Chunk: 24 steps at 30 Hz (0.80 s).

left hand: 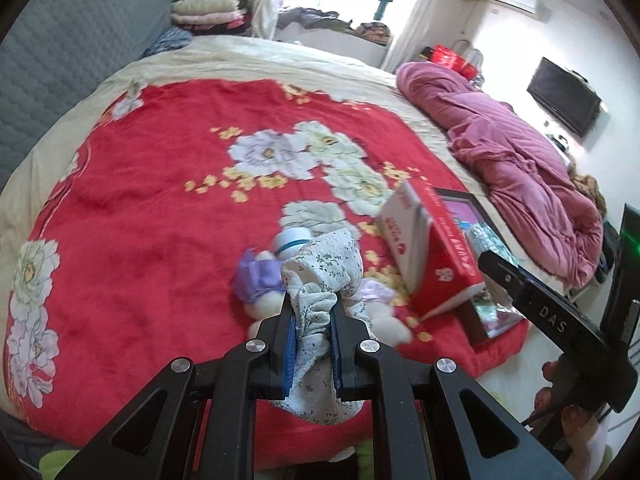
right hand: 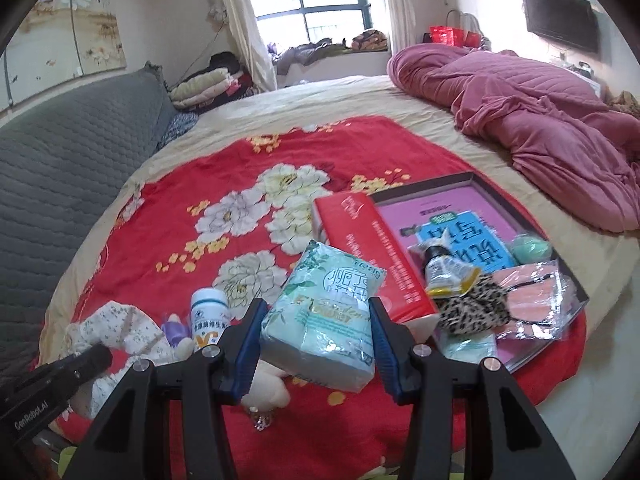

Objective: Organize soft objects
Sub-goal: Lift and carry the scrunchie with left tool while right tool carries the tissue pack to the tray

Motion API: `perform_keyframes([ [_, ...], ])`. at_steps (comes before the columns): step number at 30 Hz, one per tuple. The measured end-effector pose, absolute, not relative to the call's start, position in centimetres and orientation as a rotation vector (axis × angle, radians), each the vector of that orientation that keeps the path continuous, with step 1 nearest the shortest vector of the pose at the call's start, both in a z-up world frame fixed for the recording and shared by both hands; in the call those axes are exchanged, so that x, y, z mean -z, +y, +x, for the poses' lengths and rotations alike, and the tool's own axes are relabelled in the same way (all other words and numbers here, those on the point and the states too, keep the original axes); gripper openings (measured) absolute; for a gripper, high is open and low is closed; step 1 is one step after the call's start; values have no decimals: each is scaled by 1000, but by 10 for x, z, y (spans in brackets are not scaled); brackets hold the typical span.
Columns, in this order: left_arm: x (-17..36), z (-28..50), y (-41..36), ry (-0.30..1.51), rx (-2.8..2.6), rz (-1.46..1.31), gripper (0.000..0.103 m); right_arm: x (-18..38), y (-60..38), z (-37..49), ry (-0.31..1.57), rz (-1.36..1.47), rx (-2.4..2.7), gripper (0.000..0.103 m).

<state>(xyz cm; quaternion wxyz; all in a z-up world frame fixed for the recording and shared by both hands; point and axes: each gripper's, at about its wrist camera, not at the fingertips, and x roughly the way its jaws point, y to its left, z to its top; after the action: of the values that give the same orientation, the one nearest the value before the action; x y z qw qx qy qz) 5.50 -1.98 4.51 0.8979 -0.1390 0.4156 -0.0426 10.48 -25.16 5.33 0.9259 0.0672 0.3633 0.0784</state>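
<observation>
While both my grippers hang over the red floral blanket [left hand: 168, 208], each carries soft cargo: my left gripper [left hand: 312, 320] is clamped tight on a bunched floral cloth [left hand: 320, 280], and my right gripper [right hand: 316, 332] squeezes a pale green tissue pack [right hand: 324, 312] between its blue pads, jaws about half spread.

Just beyond my left jaws lie a plush toy in a purple dress [left hand: 260, 284] and a white bottle [left hand: 290, 240]; ahead and to the right of them stands a red box [left hand: 436, 256]. Beyond my right jaws, to the right, the shallow tray [right hand: 460, 180] holds a leopard-print pouch [right hand: 476, 312], a pink packet [right hand: 536, 304] and a green ball [right hand: 532, 248].

Risks, as I judge them: the cloth's loose tail dangles under my left jaws and could snag the plush toy or drag the bottle over. The tissue pack sits skewed and its slick wrapper could slip out. My grippers work close together and could collide.

Both grippers pitch forward and downward toward the bed, the left tip showing at the lower left of my right view.
</observation>
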Motion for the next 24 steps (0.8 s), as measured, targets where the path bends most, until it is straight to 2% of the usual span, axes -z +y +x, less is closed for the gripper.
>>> perform_keyframes([
  [24, -106, 96, -155, 787, 298, -135, 14, -85, -371, 97, 630, 251, 7, 50],
])
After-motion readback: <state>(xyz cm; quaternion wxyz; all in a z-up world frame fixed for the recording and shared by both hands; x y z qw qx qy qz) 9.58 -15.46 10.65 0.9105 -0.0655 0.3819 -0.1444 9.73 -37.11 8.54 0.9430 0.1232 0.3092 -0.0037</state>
